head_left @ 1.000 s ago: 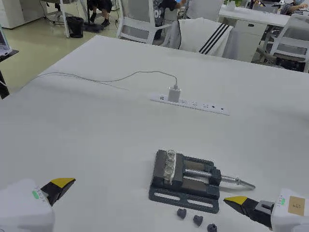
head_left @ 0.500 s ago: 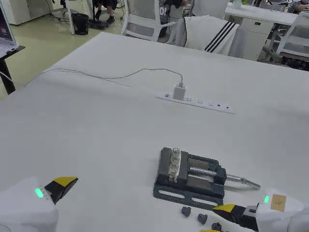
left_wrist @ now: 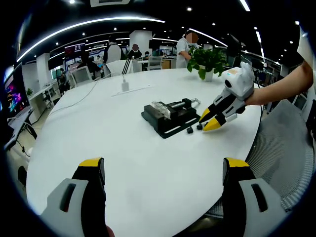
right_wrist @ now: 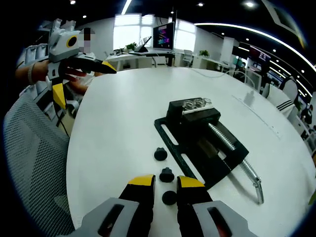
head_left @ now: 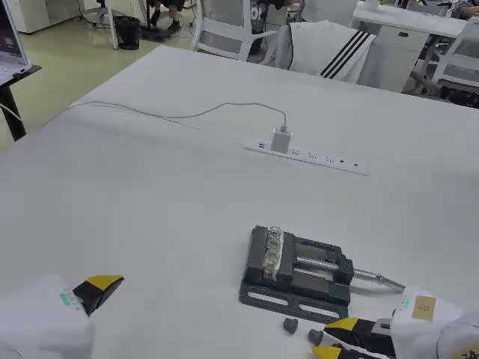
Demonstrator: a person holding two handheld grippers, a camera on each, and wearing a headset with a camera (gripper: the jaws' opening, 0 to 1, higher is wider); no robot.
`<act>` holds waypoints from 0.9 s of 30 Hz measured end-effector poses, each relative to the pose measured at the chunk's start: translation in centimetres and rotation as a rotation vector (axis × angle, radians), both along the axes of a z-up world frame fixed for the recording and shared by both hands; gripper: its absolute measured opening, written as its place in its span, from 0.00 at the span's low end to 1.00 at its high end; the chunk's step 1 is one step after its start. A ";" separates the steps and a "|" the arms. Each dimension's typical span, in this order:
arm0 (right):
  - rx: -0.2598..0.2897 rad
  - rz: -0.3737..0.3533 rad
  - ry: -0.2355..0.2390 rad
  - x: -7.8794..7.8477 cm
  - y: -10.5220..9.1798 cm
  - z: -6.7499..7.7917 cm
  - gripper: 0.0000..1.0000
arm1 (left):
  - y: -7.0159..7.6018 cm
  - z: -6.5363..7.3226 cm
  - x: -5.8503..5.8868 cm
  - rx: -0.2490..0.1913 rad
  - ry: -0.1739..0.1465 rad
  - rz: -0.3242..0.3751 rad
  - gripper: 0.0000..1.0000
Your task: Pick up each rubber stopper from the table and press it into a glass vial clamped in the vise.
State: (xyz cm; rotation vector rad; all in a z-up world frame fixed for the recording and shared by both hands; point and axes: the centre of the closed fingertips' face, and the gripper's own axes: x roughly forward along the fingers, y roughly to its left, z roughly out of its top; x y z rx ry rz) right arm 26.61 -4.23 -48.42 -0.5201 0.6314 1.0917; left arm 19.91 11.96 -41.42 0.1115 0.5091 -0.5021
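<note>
I am counting three dark rubber stoppers (right_wrist: 160, 153) lying on the white counter (right_wrist: 113, 128). They are forming a short line just beside the base flange of the vise (right_wrist: 202, 133), on the person's side of it. They are too small for me to tell which way each is pointing. The nearest stopper (right_wrist: 169, 197) is sitting between the fingers of the right gripper (right_wrist: 166, 181), which are standing narrowly parted around it. A sliver of counter is showing on one side, so they are not pinching it. In the head view, two stoppers are lying in the open ahead of those fingers.

The vise is black, and its long axis is running left to right in the head view, with the screw handle (head_left: 378, 280) pointing right. Clear glass vials (head_left: 274, 250) are standing upright in it with their mouths up, in a row across that axis. I cannot settle their number.

The left gripper (left_wrist: 164, 165) is hovering well apart from the vise over bare counter, its fingers spread wide and holding nothing.

A pale label (head_left: 423, 304) on the right gripper is carrying a mark I cannot read. Farther back, one white power strip (head_left: 322, 159) is lying on the counter, with one white charger (head_left: 281, 140) plugged in and a thin cable (head_left: 172, 116) trailing left.
</note>
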 end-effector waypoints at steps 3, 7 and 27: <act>-0.003 -0.001 0.002 0.0 0.0 -0.1 0.13 | 0.0 -0.1 0.0 -0.001 0.003 0.000 0.99; -0.007 0.000 0.002 0.1 0.0 -0.1 0.11 | 0.1 -0.2 -0.1 -0.002 0.005 0.001 0.99; -0.018 0.010 -0.010 0.2 0.2 -0.2 0.09 | 0.1 -0.6 -0.4 -0.004 0.015 -0.002 0.99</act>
